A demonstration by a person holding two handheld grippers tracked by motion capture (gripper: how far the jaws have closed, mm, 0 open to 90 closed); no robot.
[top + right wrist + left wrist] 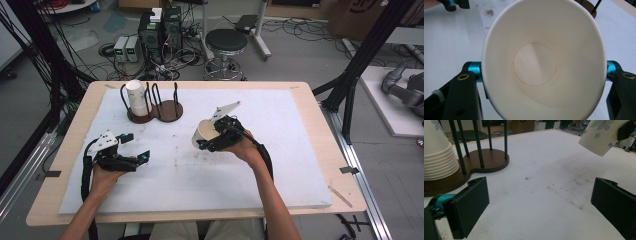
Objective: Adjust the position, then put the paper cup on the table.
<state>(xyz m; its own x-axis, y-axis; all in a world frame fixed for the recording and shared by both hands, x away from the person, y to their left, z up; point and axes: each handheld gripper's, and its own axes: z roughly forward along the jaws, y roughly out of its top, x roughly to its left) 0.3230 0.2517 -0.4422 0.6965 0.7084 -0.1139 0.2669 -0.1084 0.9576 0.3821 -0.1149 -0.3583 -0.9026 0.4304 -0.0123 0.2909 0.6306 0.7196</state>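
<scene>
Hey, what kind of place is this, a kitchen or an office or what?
Most likely a robotics lab or workshop. Computer towers sit on the floor amid tangled cables, a grey robot arm lies off to the right, and black metal framing surrounds the table.

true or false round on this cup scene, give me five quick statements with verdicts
1. The right claw is shut on a paper cup. True.
2. The left claw holds a cup. False: its jaws stand open with nothing between them.
3. A stack of cups sits in the wire rack. True.
4. The held cup is full of liquid. False: the right gripper view shows its bare bottom.
5. The rack's right-hand slot is also filled with cups. False: that slot has none.
</scene>
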